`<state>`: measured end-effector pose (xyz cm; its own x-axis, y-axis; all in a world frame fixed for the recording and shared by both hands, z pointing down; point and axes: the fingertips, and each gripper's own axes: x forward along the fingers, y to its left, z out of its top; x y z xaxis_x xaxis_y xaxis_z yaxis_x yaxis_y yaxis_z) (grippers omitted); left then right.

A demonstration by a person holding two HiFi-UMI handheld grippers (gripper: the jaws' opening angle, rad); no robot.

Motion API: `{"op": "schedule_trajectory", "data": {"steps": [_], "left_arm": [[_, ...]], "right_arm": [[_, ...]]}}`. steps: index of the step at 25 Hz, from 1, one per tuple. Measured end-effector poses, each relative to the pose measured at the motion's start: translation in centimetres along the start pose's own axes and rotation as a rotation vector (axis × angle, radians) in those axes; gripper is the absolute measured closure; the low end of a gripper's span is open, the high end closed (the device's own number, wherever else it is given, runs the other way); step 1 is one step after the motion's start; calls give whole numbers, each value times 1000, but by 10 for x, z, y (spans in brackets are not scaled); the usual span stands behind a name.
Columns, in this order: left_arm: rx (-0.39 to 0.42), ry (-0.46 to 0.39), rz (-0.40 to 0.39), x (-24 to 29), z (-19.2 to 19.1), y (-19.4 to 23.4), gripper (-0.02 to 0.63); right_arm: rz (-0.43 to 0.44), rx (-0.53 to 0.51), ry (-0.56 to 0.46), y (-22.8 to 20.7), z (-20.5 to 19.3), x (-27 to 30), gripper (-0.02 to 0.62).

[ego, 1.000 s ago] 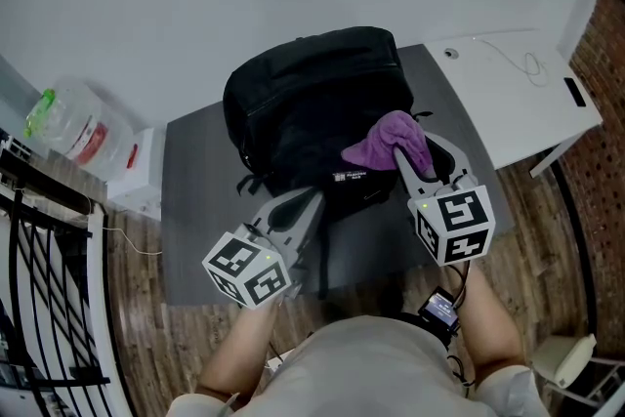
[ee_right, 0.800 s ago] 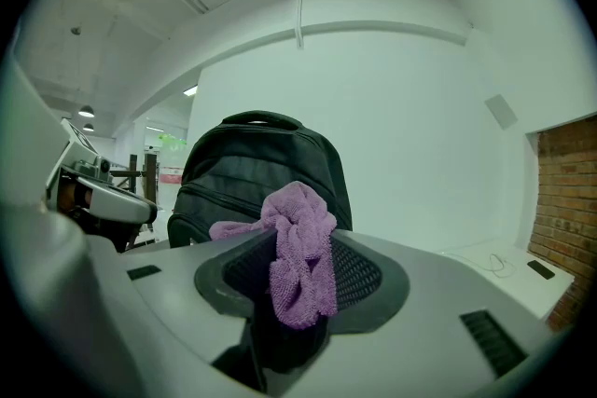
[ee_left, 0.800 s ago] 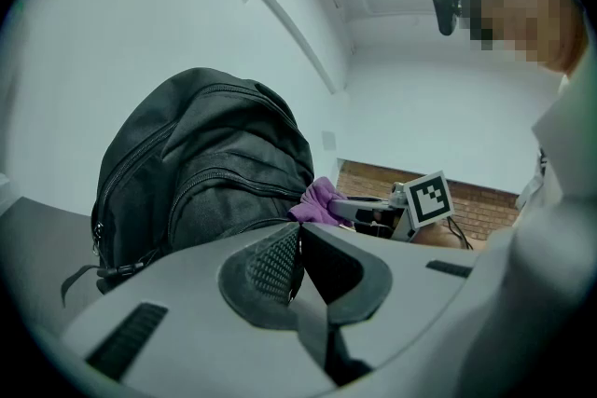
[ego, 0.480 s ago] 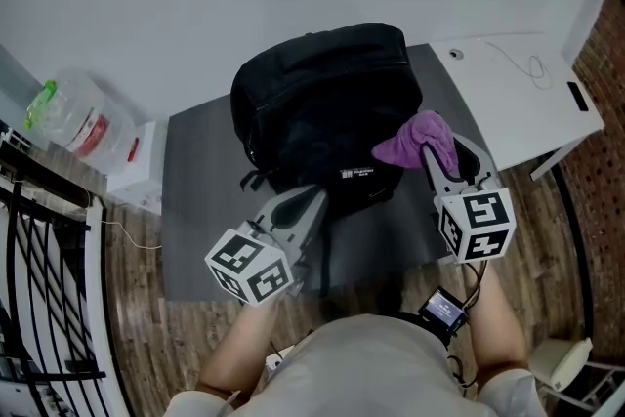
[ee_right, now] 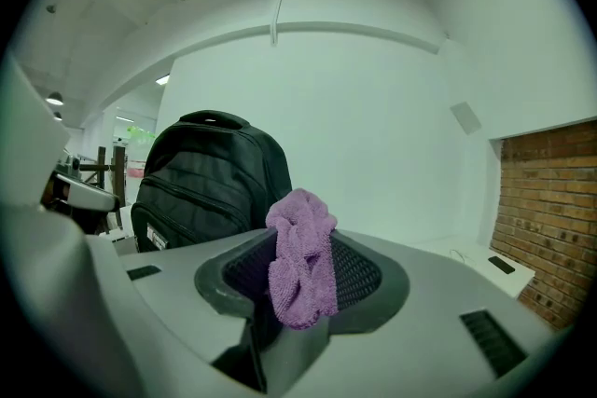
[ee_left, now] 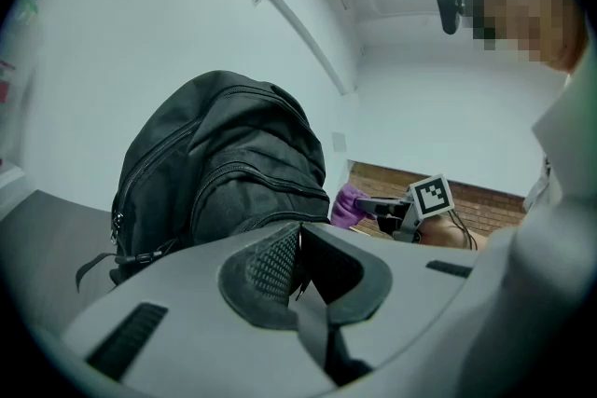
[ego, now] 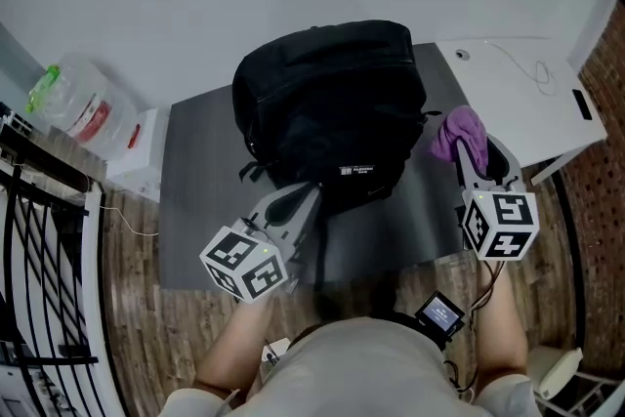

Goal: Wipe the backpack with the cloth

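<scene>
The right gripper (ego: 469, 159) (ee_right: 300, 249) is pinching the purple cloth (ego: 459, 132) (ee_right: 300, 267) between its jaws, the fabric bunching up above the pads and hanging down in front of them. Compared with a second ago, this gripper is carrying the cloth away from the front of the backpack (ego: 327, 103) (ee_right: 205, 182): then the cloth was lying against the bag's right front face, and now it is hanging clear of the bag, over the right edge of the grey tabletop (ego: 195, 171) and just beside the white desk (ego: 518, 93). The left gripper (ego: 301, 198) (ee_left: 298, 242) is keeping nearly the same place as before, its jaws pressed together with no gap showing between the pads, its tip sitting at the lower front of the backpack; whether it is nipping any part of the bag cannot be made out. The black backpack is standing upright toward the back edge of the grey tabletop, zips and a small label facing the person, and is hardly shifting from where it stood earlier. Beyond the tabletop's left edge a white box (ego: 137, 156) and a clear plastic container (ego: 73, 112) with a green top are sitting, with a black metal rack (ego: 39, 249) nearer the person. A wooden floor (ego: 186, 322) is showing below, a plain white wall (ee_right: 373, 116) behind, and a brick wall (ee_right: 546, 210) at the right.
</scene>
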<state>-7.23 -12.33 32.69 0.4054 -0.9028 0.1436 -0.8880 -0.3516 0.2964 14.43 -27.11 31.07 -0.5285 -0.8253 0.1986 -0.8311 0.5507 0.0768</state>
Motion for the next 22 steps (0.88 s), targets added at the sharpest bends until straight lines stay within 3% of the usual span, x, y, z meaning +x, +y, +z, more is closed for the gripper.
{"op": "schedule_trajectory", "data": {"steps": [9, 15, 22], "left_arm": [[-6, 1, 94, -20, -12, -4, 600], [20, 9, 44, -53, -17, -12, 600], [15, 24, -8, -100, -33, -9, 600]], "right_arm": [[117, -22, -71, 24, 26, -14, 431], [173, -51, -111, 90, 38, -40, 431], [280, -62, -70, 195, 24, -50, 431]]}}
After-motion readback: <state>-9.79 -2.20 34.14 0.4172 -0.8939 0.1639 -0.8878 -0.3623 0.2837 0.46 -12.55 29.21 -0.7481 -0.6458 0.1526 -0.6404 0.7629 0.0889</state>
